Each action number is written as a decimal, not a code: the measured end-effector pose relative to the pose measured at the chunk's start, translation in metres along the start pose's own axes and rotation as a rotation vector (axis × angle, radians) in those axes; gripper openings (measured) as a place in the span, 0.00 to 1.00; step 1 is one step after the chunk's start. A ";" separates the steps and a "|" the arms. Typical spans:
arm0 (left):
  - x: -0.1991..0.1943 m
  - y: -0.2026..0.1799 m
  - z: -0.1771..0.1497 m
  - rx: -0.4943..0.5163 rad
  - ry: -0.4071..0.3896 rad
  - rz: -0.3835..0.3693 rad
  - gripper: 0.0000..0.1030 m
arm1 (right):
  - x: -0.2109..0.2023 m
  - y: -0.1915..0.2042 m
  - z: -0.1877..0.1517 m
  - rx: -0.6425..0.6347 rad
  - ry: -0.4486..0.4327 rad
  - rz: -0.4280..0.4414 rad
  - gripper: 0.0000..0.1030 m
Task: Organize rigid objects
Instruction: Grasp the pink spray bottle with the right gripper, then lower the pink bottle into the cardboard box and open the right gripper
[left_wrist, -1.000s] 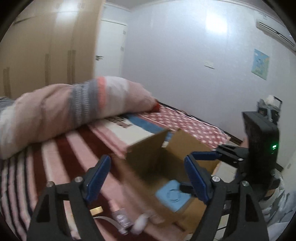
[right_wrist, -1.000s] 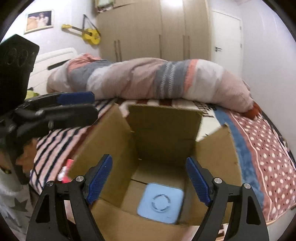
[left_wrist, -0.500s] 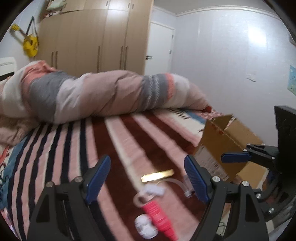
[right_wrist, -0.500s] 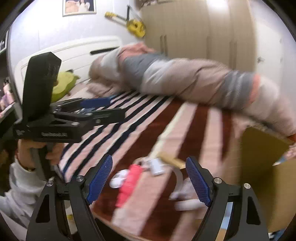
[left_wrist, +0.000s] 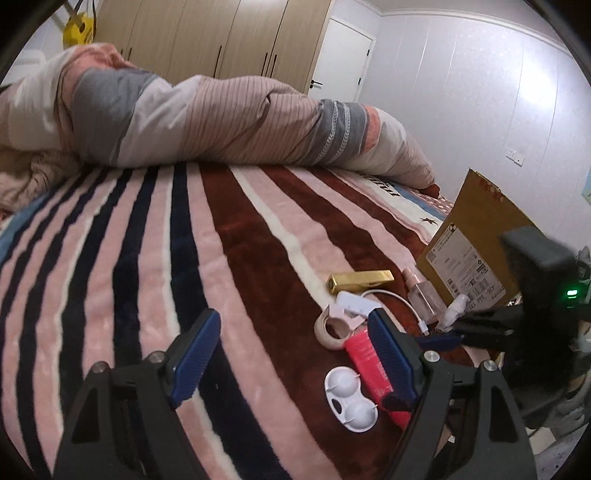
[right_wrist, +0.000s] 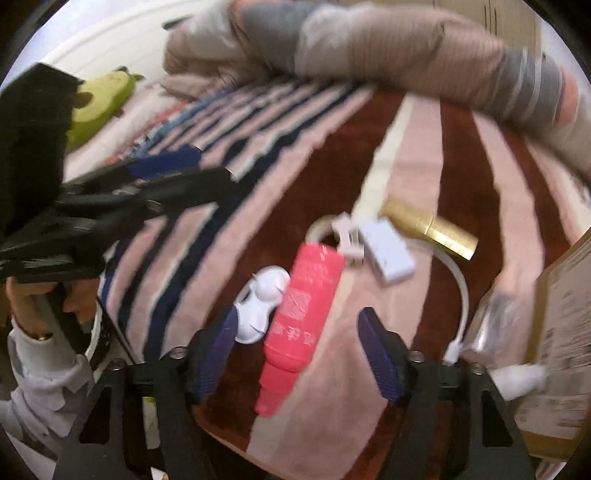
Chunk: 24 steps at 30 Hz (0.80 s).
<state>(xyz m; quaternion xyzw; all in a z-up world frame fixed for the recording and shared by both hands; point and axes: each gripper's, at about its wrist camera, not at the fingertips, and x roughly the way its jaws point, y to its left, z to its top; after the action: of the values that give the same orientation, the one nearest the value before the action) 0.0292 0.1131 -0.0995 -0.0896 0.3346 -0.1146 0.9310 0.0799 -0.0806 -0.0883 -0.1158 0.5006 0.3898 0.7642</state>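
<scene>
Between the right gripper's (right_wrist: 297, 345) parted fingers, pink bottle (right_wrist: 304, 295) points cap-first toward the camera

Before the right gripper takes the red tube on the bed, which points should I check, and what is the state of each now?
1. Right gripper open: ok.
2. Red tube lined up between its fingers: ok.
3. White contact lens case apart from the tube: not ok, it lies against it.
4. Left gripper open and holding nothing: ok.
5. Cardboard box within reach beside the pile: ok.
6. Room inside the box: cannot tell.
</scene>
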 end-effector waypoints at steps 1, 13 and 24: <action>0.002 0.002 -0.001 -0.004 0.005 -0.006 0.77 | 0.006 -0.004 0.000 0.018 0.021 0.010 0.50; 0.010 -0.007 -0.003 -0.019 0.026 -0.160 0.77 | 0.003 -0.005 0.008 0.020 -0.017 0.016 0.27; -0.037 -0.087 0.042 0.092 -0.078 -0.370 0.28 | -0.097 0.015 0.016 -0.083 -0.274 0.034 0.26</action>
<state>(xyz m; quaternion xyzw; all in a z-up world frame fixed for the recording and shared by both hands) 0.0157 0.0438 -0.0242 -0.1112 0.2707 -0.2954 0.9094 0.0612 -0.1081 0.0055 -0.0844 0.3772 0.4353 0.8131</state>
